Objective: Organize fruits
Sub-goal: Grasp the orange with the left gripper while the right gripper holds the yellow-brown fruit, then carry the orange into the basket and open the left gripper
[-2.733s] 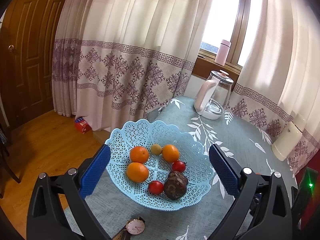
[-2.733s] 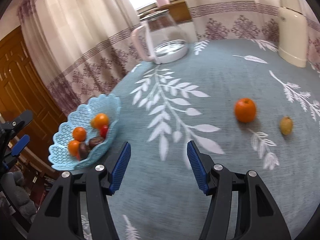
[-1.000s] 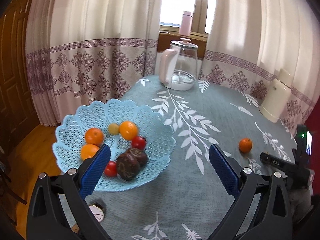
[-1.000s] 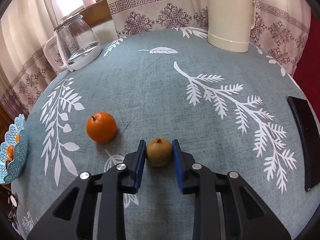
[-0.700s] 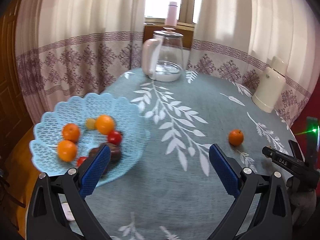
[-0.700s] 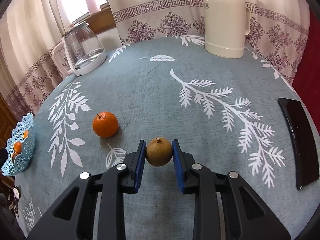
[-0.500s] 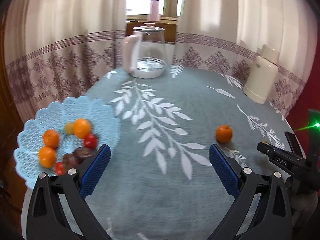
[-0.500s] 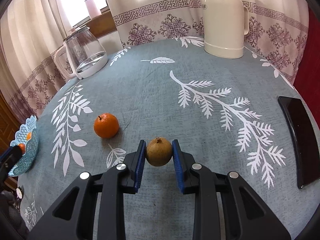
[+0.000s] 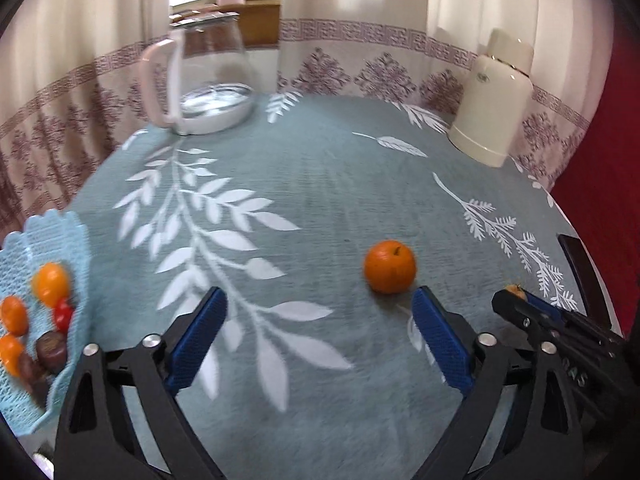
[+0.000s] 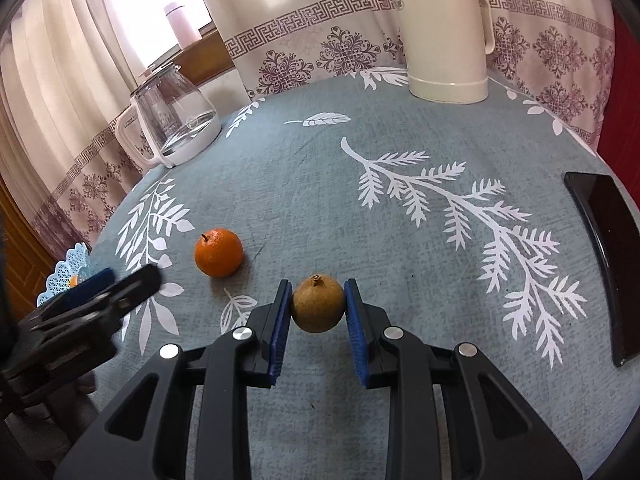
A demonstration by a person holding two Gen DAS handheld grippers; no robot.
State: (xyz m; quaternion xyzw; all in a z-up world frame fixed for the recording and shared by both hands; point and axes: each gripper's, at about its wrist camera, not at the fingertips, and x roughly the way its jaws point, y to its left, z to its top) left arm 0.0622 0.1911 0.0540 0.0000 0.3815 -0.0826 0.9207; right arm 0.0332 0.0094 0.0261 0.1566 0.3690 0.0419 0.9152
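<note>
You can read very little here. On the right gripper [image 9: 520,300], seen from the left wrist, pale letters run along its black body and look like "DAS", blurred. The cream flask [image 9: 494,100] carries a small dark emblem near its top, too small to read.

Bare tablecloth [image 10: 304,184] spreads wide across the table's middle. The kettle [image 10: 176,120] and the white flask [image 10: 444,36] block the far edge, the phone [image 10: 608,256] the right edge, and the basket [image 9: 44,320] the left edge. An orange [image 9: 389,266] sits just ahead of the wide-spread left gripper [image 9: 320,336].
</note>
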